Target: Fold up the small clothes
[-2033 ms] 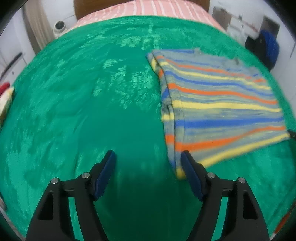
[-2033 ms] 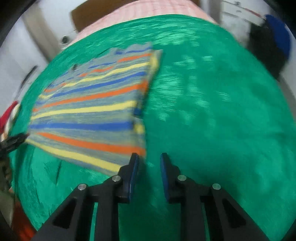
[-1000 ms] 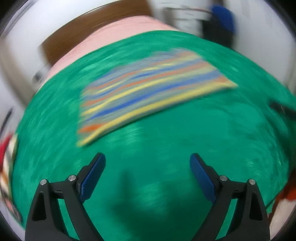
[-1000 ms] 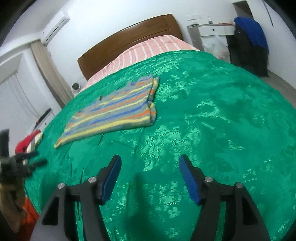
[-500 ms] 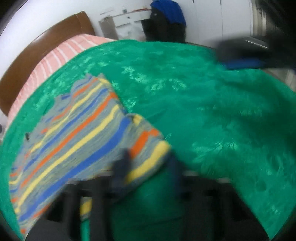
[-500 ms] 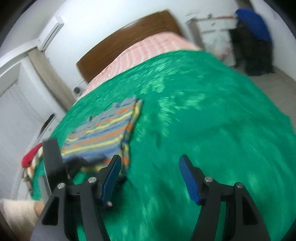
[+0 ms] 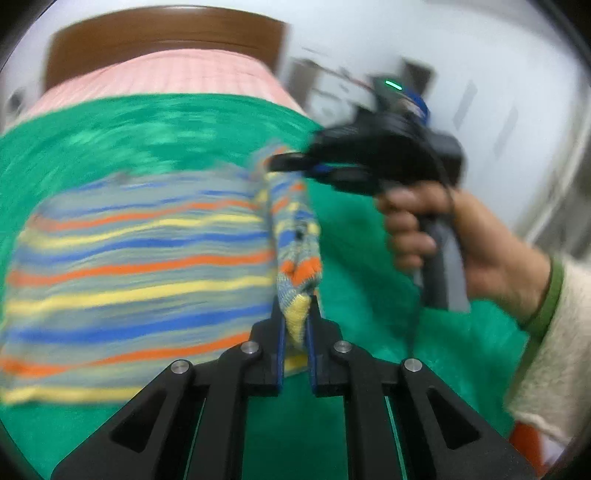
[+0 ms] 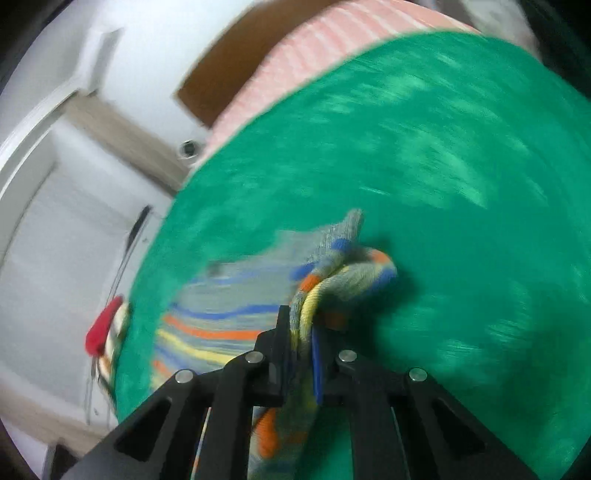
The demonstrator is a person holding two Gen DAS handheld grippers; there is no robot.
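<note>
A small striped garment (image 7: 140, 258) in grey, blue, orange and yellow lies on a green blanket (image 7: 110, 129). Its right edge is lifted. My left gripper (image 7: 295, 306) is shut on the near yellow corner of that edge. In the left wrist view my right gripper (image 7: 280, 164), held by a hand (image 7: 424, 229), pinches the far corner of the same edge. In the right wrist view the right gripper (image 8: 301, 317) has its jaws closing, with a bunched fold of the garment (image 8: 221, 325) between the pads, which press on it.
The green blanket (image 8: 443, 221) covers the bed, with pink striped bedding (image 7: 166, 77) and a brown headboard (image 7: 166, 33) beyond. A cream sleeve (image 7: 554, 332) shows at the right. Red and striped items (image 8: 101, 328) lie off the bed's left edge. Both views are blurred.
Both grippers swung in from open over the bare blanket to the garment's right edge and closed on it. That edge now stands lifted off the blanket between them.
</note>
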